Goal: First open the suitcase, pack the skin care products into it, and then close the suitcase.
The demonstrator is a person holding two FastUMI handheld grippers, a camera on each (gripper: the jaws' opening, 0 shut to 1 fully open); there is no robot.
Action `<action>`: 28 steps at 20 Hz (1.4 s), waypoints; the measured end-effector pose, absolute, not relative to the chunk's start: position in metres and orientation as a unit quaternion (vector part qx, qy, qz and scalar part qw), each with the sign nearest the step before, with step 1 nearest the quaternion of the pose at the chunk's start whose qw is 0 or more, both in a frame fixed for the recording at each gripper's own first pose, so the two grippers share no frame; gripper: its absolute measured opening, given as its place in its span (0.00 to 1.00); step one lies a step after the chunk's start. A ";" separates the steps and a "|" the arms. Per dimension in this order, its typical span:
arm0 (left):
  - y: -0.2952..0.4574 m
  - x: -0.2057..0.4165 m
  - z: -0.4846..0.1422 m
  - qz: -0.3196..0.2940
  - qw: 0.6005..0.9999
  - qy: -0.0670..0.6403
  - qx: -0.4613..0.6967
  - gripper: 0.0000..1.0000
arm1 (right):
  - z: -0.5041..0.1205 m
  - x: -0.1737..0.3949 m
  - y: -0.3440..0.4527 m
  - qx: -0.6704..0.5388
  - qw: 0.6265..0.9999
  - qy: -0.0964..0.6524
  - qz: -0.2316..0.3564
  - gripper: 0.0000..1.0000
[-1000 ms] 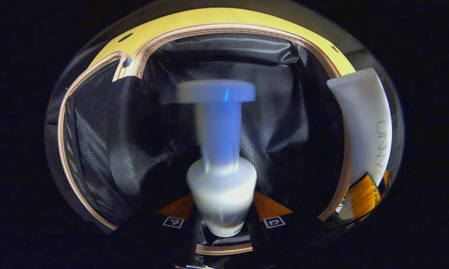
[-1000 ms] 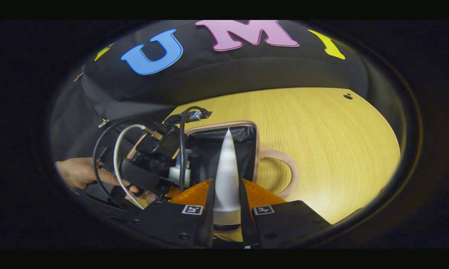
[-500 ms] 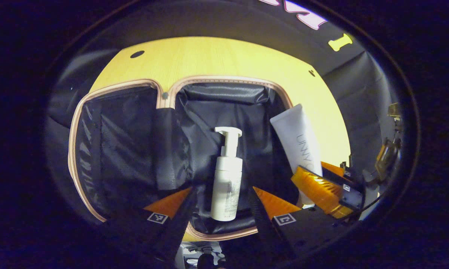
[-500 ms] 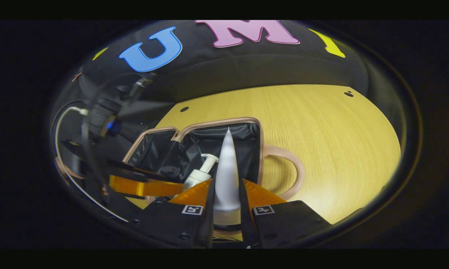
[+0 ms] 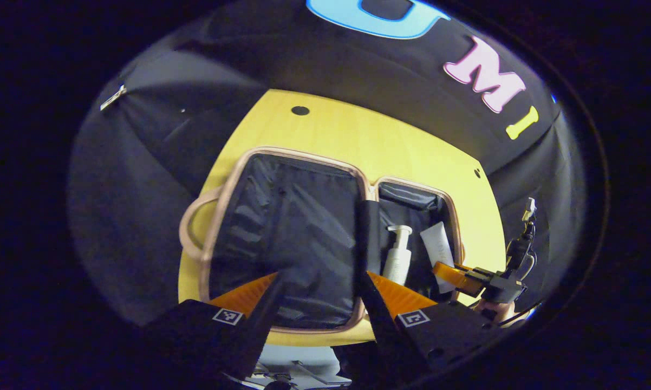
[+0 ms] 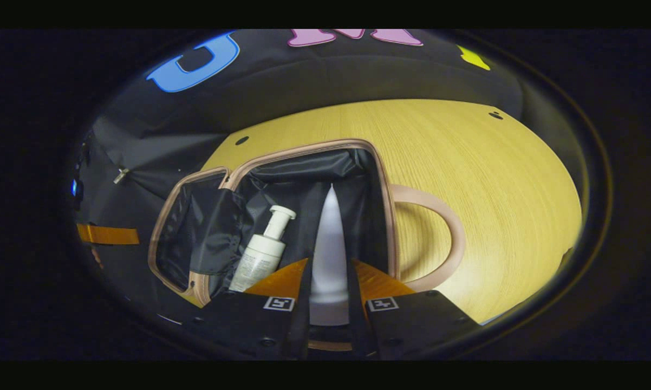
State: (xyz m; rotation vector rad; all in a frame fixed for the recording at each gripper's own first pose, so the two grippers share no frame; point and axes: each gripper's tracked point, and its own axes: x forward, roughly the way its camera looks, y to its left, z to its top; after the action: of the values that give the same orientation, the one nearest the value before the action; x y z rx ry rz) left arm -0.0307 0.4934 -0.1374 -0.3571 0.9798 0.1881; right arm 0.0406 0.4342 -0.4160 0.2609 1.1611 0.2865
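Observation:
The open suitcase (image 5: 298, 155) lies flat on the table, both halves lined in black. A white pump bottle (image 5: 397, 254) lies in its right half, free of any finger. My left gripper (image 5: 321, 277) hangs open above the left half and holds nothing. In the right gripper view, my right gripper (image 6: 329, 264) is shut on a white tube (image 6: 329, 233), which points into the half beside the pump bottle (image 6: 263, 252). From the left gripper view, the tube (image 5: 438, 246) reaches into the case with the right gripper (image 5: 449, 269) behind it.
The suitcase rests on a yellow wooden table (image 6: 466, 162) with black cloth walls around it. A pink carry handle (image 6: 444, 238) sticks out on the right of the case, another handle (image 5: 187, 233) on its left. Bare tabletop lies beyond the case.
My left gripper let go of the pump bottle inside the suitcase, opened and drew back up and to the left. My right gripper moved closer over the case with the tube.

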 end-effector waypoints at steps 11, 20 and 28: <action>0.610 -0.050 -0.155 0.182 0.850 0.447 -0.213 0.88 | -0.345 0.050 0.442 0.126 0.851 0.468 0.204 0.98; 0.684 -0.020 -0.210 0.225 0.807 0.505 -0.210 0.88 | -0.317 0.082 0.382 0.115 0.887 0.412 0.177 0.98; 0.681 -0.002 -0.268 0.195 0.779 0.565 -0.187 0.64 | -0.328 0.112 0.305 0.120 0.896 0.418 0.085 0.98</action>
State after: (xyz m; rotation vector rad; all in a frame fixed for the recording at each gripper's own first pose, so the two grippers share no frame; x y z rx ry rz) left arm -0.0020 0.6808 -0.2681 -0.4043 1.2219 0.4208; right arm 0.1124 0.3046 -0.3279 0.2489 0.8666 0.1767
